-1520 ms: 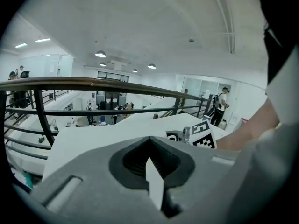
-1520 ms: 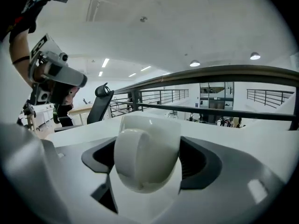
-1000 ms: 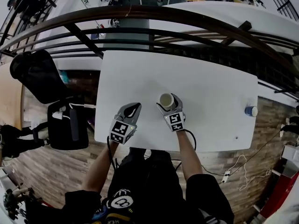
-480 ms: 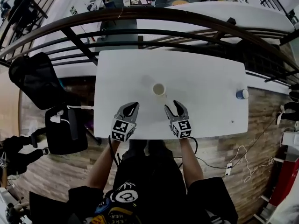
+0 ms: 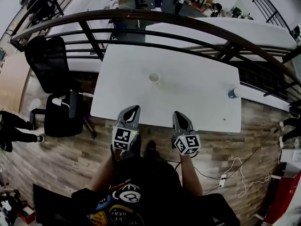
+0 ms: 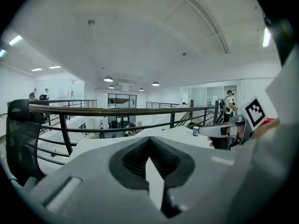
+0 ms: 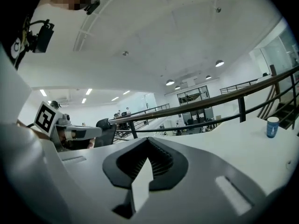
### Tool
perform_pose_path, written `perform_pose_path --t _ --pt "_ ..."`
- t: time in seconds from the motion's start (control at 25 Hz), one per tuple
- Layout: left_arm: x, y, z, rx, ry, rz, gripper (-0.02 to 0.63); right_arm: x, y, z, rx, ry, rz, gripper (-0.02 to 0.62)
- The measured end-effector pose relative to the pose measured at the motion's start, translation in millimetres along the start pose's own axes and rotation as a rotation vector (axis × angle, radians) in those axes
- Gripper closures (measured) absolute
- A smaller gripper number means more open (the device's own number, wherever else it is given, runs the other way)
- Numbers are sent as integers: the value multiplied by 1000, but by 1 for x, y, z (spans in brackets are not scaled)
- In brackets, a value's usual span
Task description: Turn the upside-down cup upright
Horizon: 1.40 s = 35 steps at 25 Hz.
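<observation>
Surroundings: White table (image 5: 188,93) is seen from above on a mezzanine, backed by a dark railing (image 5: 155,15); a black chair (image 5: 44,60) stands at its left end, and wood floor lies below.
Cup: the cup (image 5: 154,77) stands alone near the middle of the table, toward its far side. A round open mouth appears to face up, though it is small in the head view. It is well apart from both grippers.
Other item: a small blue container (image 5: 233,92) is set near the table's right end, untouched.
Left gripper: the left gripper (image 5: 133,109) is held over the table's near edge. Its jaws are pressed together with nothing between them.
Right gripper: the right gripper (image 5: 178,114) is held beside it at the same edge. Its jaws are likewise closed on nothing.
Done: the cup is judged to be upright and released.
Left: nothing further is suggested by the pictures; the task is judged finished, with both tools withdrawn.
Change, cup: a second ago the cup was framed by the right gripper's wide-open jaws; now it is left free on the table.
Change, grippers: both have been drawn back toward the person, and the right jaws have been brought together. The left jaws were already closed.
</observation>
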<state>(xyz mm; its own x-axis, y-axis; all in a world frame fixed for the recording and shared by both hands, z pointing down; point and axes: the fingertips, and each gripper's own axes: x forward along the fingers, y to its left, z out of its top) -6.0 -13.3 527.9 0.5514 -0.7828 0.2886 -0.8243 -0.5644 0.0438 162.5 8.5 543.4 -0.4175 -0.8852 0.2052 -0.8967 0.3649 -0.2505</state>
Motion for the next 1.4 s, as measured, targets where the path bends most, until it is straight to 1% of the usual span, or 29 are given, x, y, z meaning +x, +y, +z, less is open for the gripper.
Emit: perform_pose_path --t 0.16,0.32,0.48,0.72,1.0,1.4 --pt "-41 -35 3 8 -29 -4 601 -51 20 6 -7 -25 -9 594" --pt "-63 -46 6 13 -39 -7 601 -76 37 8 -41 -22 -42 594" --pt "-71 -54 15 28 -39 -12 601 -89 46 15 -78 -6 -79 595" --pt "-84 -58 21 67 -47 -22 601 -89 57 17 -84 -10 -78 595" --pt "-93 -48 12 32 -25 -17 601 -83 76 15 -97 6 -55 594" --pt "-89 -49 17 50 -32 -62 601 -77 84 14 -95 21 -60 595"
